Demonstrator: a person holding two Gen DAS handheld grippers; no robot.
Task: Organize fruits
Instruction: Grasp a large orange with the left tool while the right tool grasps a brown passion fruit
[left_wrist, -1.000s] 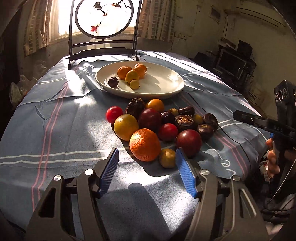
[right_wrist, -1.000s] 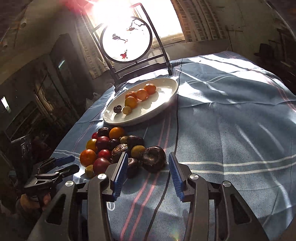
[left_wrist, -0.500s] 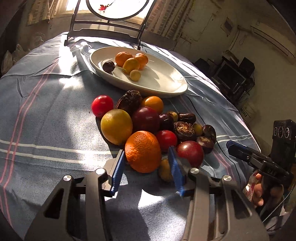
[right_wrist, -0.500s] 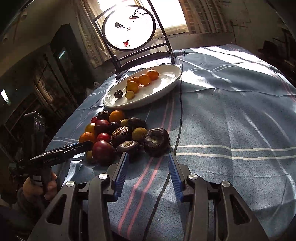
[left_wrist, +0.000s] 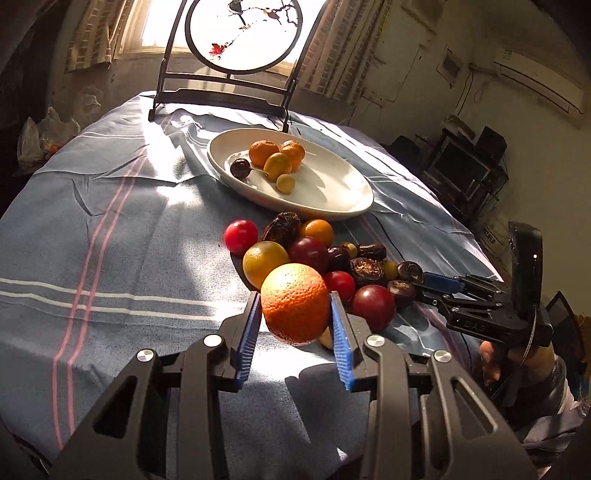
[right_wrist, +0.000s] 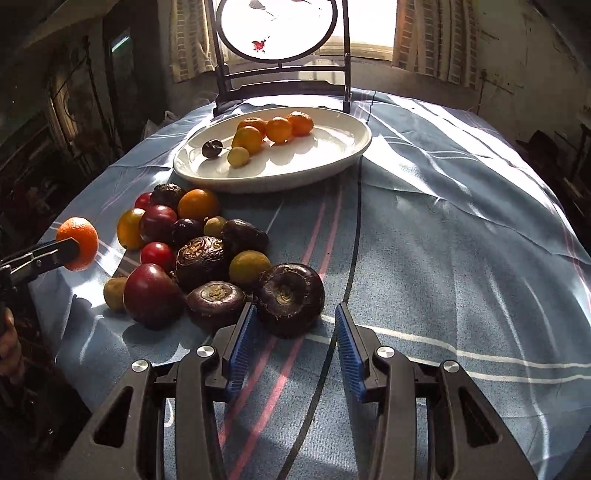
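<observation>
Left fingers (left_wrist: 294, 314) clamping round orange (left_wrist: 294, 302) above cloth, right fingers (right_wrist: 291, 332) apart, empty, beside dark fruit (right_wrist: 290, 302).

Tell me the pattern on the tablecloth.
Blue tablecloth with white and pink stripes, clearest in the right wrist view.

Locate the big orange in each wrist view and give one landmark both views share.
Left wrist: the big orange sits low at centre, clamped between the blue pads of the left gripper.
Right wrist: the same orange shows at the far left edge, held off the cloth by that gripper.
Shared landmark: the white plate beyond the fruit pile.
</observation>
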